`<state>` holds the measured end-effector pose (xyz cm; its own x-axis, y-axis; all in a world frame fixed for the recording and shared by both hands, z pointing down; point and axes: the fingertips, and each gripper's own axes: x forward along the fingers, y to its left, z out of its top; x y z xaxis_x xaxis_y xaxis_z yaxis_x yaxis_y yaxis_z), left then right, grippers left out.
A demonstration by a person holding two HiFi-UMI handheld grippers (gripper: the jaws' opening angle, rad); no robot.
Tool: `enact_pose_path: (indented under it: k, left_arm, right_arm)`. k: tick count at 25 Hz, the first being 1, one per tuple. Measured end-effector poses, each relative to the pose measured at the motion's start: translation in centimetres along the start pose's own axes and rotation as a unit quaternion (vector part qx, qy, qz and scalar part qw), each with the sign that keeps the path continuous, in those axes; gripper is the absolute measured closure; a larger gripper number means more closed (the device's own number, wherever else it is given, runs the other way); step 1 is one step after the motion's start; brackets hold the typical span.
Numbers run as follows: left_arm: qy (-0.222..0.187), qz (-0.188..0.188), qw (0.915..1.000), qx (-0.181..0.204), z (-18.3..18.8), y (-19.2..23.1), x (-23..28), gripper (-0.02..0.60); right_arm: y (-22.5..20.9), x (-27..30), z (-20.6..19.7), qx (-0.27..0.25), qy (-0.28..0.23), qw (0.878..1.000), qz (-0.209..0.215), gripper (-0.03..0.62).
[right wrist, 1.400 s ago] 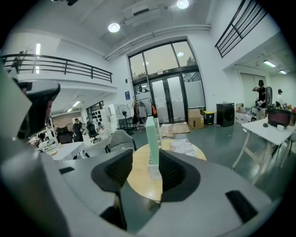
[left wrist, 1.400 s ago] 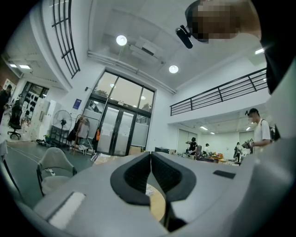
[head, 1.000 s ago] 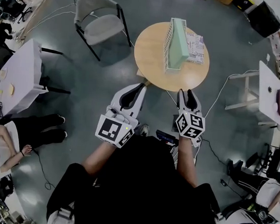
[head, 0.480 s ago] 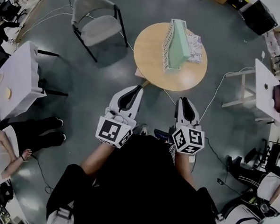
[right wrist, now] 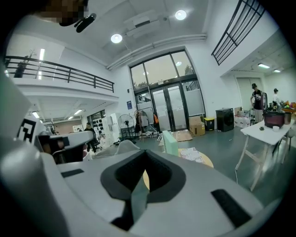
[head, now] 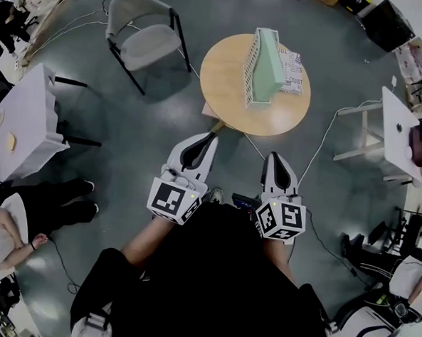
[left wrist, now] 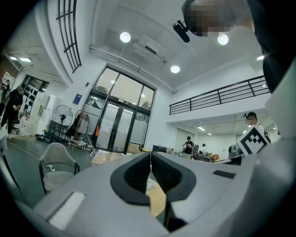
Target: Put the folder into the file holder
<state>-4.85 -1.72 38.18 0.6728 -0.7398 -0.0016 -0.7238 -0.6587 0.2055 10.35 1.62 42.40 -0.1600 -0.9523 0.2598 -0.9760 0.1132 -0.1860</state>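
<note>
Overhead plus two level views, shared table [head: 227, 80]

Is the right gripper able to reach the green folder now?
Probably not yet: the right gripper, jaws just closed on nothing, hangs short of the round table, and the green folder stands further back on it. Nothing blocks the path.
</note>
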Motion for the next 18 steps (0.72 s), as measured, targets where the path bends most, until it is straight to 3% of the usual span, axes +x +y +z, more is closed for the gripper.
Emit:
enact_pose_path:
  k: [18]
  left_arm:
    - [-0.009, 0.001, 0.9999, 0.005, 0.6, 0.8, -0.2, 0.571]
  right_arm:
    - [1.3, 0.6, 0.0, -0.018, 0.003, 1.0, 0.008, 0.6]
